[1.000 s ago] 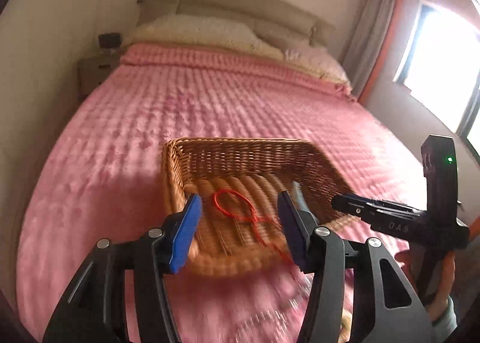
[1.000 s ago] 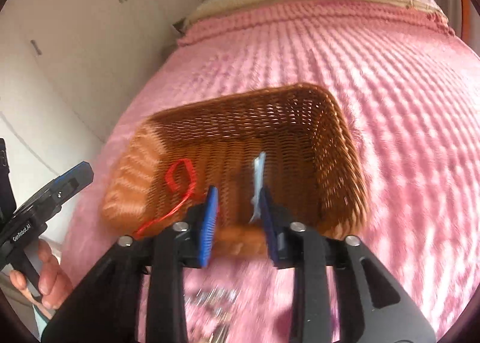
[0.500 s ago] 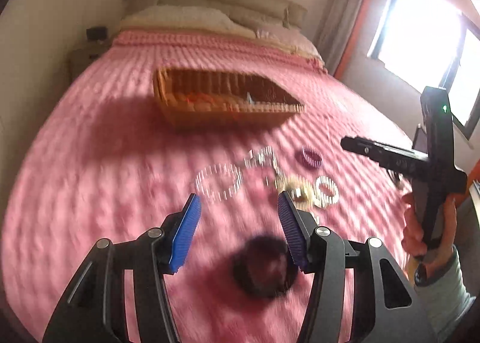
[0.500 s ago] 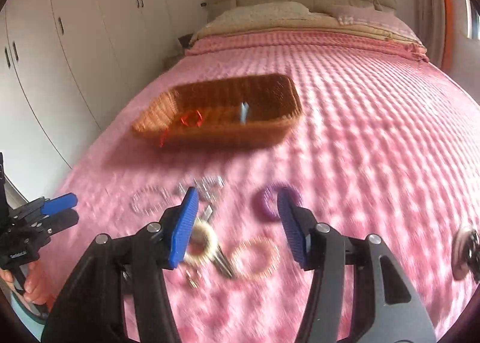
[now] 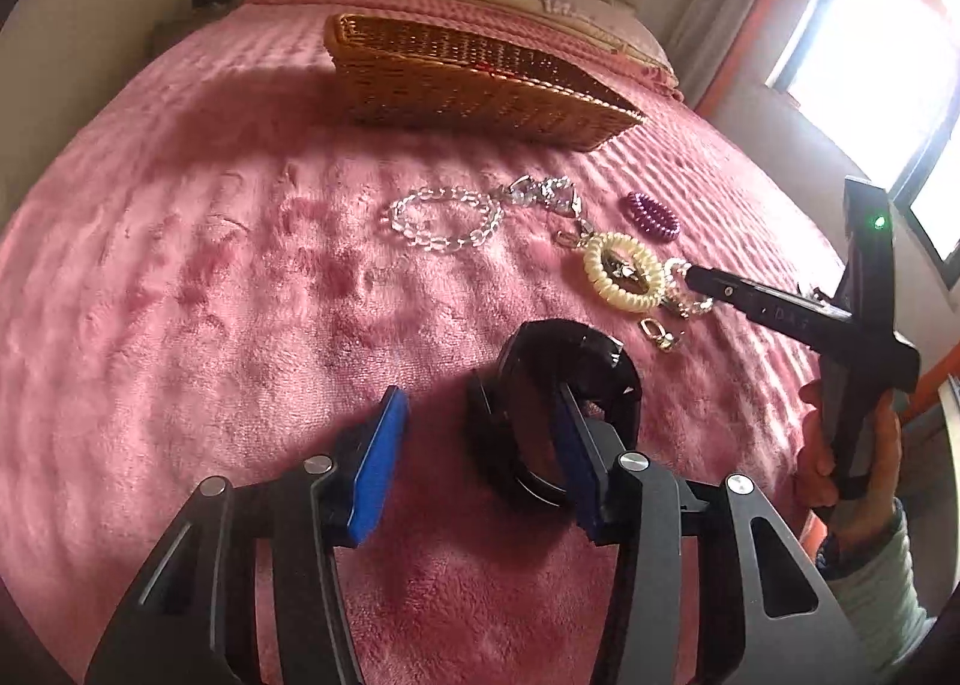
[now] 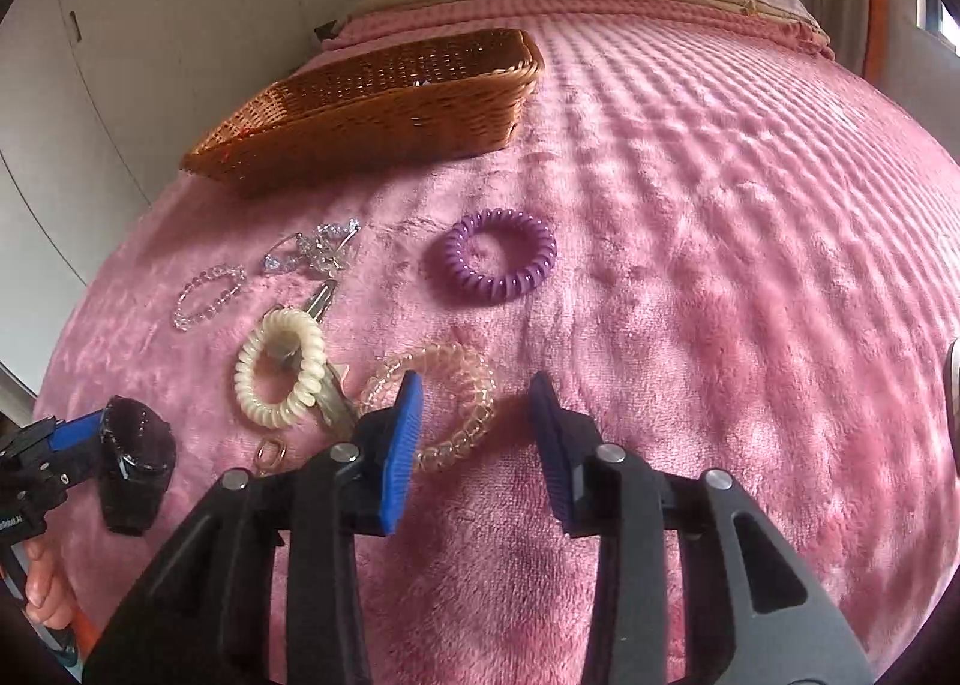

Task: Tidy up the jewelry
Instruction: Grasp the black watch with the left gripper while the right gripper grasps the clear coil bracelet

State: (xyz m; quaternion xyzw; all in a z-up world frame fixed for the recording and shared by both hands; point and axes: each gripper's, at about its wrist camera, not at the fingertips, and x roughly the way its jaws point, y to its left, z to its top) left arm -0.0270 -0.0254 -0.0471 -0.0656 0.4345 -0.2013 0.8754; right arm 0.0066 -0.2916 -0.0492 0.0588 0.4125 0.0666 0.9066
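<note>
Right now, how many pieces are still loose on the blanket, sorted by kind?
Spiral hair ties: 3, purple, cream, clear
Clear bead bracelet: 1
Dark faceted bangle: 1, at the left claw
Silver snap hair clip: 1
Small gold clasp: 1
Tangled silver crystal pieces: count unclear
Total: 7, plus the tangle

a fuzzy pink blanket (image 6: 690, 217) with a rippled pattern is seen all over. a golden-brown woven basket (image 6: 384, 97) is spotted upper left, a purple coil tie (image 6: 493, 264) mid-frame, a cream one (image 6: 279, 367) lower left, blue pads (image 6: 401, 433) on black grippers.
</note>
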